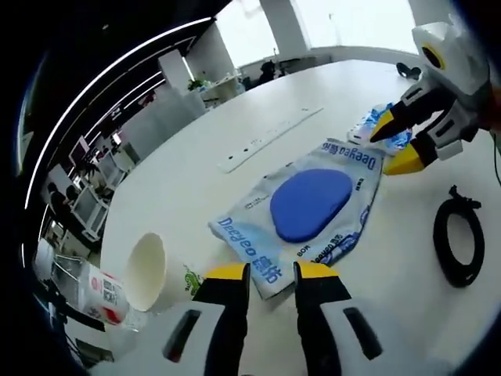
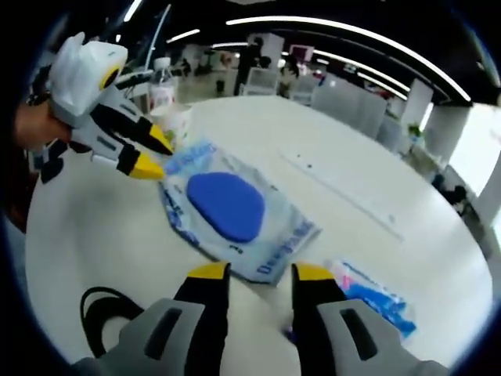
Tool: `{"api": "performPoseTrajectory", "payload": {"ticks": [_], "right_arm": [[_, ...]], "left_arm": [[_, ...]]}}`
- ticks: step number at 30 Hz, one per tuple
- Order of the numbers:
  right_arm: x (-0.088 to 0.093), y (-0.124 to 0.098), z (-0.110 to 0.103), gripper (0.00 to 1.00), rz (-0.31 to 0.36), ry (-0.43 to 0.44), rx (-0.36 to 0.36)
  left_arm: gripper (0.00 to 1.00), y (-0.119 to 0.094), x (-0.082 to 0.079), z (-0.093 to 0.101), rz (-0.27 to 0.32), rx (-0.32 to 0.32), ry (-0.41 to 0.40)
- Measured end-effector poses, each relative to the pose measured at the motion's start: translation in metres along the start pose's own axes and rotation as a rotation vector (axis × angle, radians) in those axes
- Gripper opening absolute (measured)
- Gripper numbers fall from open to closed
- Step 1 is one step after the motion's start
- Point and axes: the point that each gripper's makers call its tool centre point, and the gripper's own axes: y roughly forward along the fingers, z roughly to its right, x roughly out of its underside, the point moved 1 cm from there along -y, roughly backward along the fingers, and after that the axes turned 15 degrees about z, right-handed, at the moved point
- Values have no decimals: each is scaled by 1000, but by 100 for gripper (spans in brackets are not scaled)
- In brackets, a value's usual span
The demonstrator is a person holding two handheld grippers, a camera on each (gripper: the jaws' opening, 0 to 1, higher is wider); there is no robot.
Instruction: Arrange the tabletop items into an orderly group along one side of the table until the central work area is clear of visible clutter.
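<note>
A clear bag printed in blue, holding a blue oval pad [image 1: 311,204] [image 2: 225,205], lies flat in the middle of the white round table [image 1: 196,180]. My left gripper [image 1: 272,274] stands open, and the bag's near corner lies between its yellow tips. In the right gripper view the left gripper [image 2: 153,154] shows at the bag's far corner, its jaws apart. My right gripper [image 2: 260,272] is open at the bag's opposite edge. In the left gripper view the right gripper [image 1: 395,143] hovers over that end with its jaws spread.
A paper cup [image 1: 149,270] [image 2: 176,121] lies on its side beside a water bottle [image 1: 94,294] [image 2: 162,86]. A small blue-and-white packet [image 1: 368,129] [image 2: 376,294] sits by the right gripper. A black cable coil [image 1: 459,243] [image 2: 102,317] and a long white power strip [image 1: 270,139] [image 2: 344,196] lie nearby.
</note>
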Motion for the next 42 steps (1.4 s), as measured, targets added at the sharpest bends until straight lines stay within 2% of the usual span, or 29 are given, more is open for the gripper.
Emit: {"api": "performPoseTrajectory", "payload": {"ticks": [6, 18, 32, 37, 40, 42], "right_arm": [[3, 5, -8, 31, -23, -26, -38], [10, 10, 2, 30, -67, -17, 7], [7, 14, 4, 31, -64, -27, 15], [-2, 7, 7, 31, -46, -34, 19], [-8, -3, 15, 31, -12, -35, 52], [-7, -6, 20, 31, -12, -24, 68]], "left_arm": [[33, 0, 7, 6, -21, 23, 23], [33, 12, 12, 3, -48, 34, 50], [33, 15, 10, 1, -50, 20, 22], [33, 9, 10, 3, -50, 20, 9], [33, 4, 8, 6, -42, 18, 12], [32, 1, 6, 7, -36, 17, 11]]}}
